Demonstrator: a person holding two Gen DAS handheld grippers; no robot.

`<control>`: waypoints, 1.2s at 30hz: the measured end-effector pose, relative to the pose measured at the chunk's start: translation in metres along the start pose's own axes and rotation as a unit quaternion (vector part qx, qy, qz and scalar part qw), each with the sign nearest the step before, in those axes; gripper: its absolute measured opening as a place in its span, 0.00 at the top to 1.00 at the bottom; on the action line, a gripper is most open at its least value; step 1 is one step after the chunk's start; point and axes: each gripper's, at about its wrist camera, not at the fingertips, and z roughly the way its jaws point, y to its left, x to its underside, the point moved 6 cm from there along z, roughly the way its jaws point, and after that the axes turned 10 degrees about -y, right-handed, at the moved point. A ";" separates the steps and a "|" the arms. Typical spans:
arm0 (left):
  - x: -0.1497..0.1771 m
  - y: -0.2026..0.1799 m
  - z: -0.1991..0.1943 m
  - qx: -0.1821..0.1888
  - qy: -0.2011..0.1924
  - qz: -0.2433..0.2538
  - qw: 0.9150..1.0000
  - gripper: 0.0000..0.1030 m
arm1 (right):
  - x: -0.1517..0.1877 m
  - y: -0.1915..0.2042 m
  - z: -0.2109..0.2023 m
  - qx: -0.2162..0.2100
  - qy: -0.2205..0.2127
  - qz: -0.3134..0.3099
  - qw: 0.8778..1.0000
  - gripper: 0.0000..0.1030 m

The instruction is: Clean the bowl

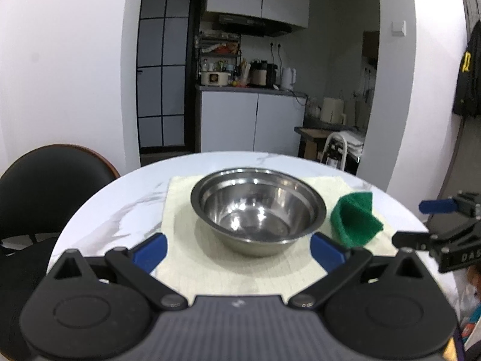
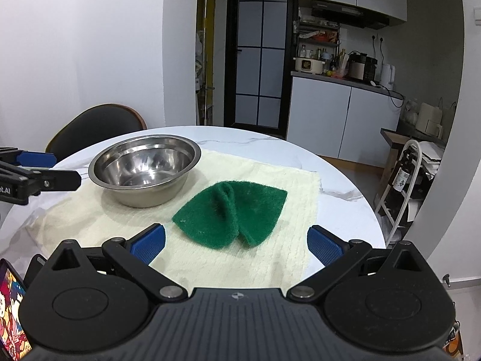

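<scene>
Both sets of jaws are wide apart and hold nothing: the left gripper (image 1: 239, 251) points at the bowl (image 1: 258, 210), and the right gripper (image 2: 237, 245) points at the green scrub pad (image 2: 231, 215). That shiny metal bowl stands upright on a pale cloth (image 2: 270, 258), which lies on a round white table (image 2: 345, 186). The pad lies folded on the same cloth, just beside the bowl and not touching it. Nothing is picked up yet, so I think the step now is to get the pad and hold the bowl still. To do it well, the right gripper should go down over the raised fold of the pad, where it sticks up, and pinch only the pad, not the cloth under it. A pad this soft can bend, so a firm bite in the middle seems best. The left gripper should close on the near rim of the bowl, one finger inside and one outside. Shiny metal can slip and the bowl can tip, so it should squeeze gently and keep the bowl flat while the pad rubs inside.
</scene>
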 end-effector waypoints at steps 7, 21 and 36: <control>0.005 0.002 0.004 -0.002 0.012 0.008 1.000 0.00 | 0.003 0.000 -0.001 -0.003 0.009 0.000 1.000 0.00; 0.010 -0.001 0.007 0.008 0.028 0.018 0.999 0.00 | 0.007 -0.003 0.002 -0.009 0.023 0.002 1.000 0.00; 0.015 -0.005 0.011 0.015 0.042 0.033 0.998 0.00 | 0.009 -0.001 0.003 -0.014 0.028 -0.005 0.999 0.00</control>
